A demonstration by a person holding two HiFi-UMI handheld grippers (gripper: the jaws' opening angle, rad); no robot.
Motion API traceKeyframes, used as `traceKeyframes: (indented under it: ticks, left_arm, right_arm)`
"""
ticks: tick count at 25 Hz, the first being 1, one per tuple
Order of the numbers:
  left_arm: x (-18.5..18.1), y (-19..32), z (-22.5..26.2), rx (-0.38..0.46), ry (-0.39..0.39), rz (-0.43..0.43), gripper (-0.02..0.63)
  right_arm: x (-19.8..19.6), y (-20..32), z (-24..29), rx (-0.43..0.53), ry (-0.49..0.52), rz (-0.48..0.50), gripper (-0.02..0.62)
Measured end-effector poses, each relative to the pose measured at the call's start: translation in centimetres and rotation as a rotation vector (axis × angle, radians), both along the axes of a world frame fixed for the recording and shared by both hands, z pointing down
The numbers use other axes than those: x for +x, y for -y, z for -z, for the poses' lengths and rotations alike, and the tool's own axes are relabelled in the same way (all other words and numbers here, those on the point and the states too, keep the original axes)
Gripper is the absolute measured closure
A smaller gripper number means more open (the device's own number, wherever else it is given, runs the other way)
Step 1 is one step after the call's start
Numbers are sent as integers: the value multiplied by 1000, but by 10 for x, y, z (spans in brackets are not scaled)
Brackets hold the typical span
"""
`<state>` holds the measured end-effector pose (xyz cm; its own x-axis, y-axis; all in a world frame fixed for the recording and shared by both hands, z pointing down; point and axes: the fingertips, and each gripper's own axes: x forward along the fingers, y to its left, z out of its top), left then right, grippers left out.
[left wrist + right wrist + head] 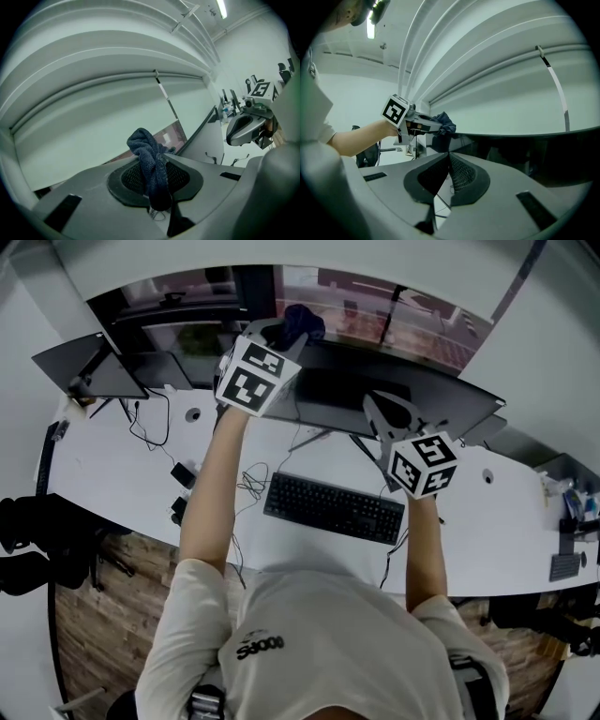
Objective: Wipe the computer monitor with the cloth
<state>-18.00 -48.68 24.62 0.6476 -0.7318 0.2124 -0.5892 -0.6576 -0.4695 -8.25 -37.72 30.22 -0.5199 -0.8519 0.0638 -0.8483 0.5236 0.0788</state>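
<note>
A dark blue cloth (pixel 305 322) is bunched at the top edge of the dark computer monitor (pixel 347 385), which stands at the middle of the white desk (pixel 112 484). My left gripper (pixel 286 334) is shut on it. In the left gripper view the cloth (pixel 150 164) sticks up from between the pads and hangs down in front of them. My right gripper (pixel 382 409) is held lower, in front of the screen's right half, shut with nothing in it. In the right gripper view its fingertips (pixel 448 157) meet, the dark screen (pixel 525 154) lies just beyond, and the left gripper (pixel 423 123) holds the cloth (pixel 444 123) at the monitor's top.
A black keyboard (pixel 333 507) lies in front of the monitor. Loose cables (pixel 248 479) and small black items (pixel 181 474) lie left of it. A second screen (pixel 89 367) stands at the far left of the desk. A window with a white roller blind (pixel 117 108) is behind the monitor.
</note>
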Motion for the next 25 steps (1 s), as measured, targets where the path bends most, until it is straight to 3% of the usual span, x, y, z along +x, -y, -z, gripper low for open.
traceKeyframes:
  ticks: [8,14,25]
  left_arm:
    - [-62,19,0,5,-18,41,523]
    - [-112,35,1,25,-50,130,523]
    - [-171,53,2,66,-149,275,523]
  right_arm:
    - [-45,18,-3,-8,12,-6,589]
    - [-68,27,0,-3,2,6,589]
    - [-75,32,-10,-29,-19,10,589]
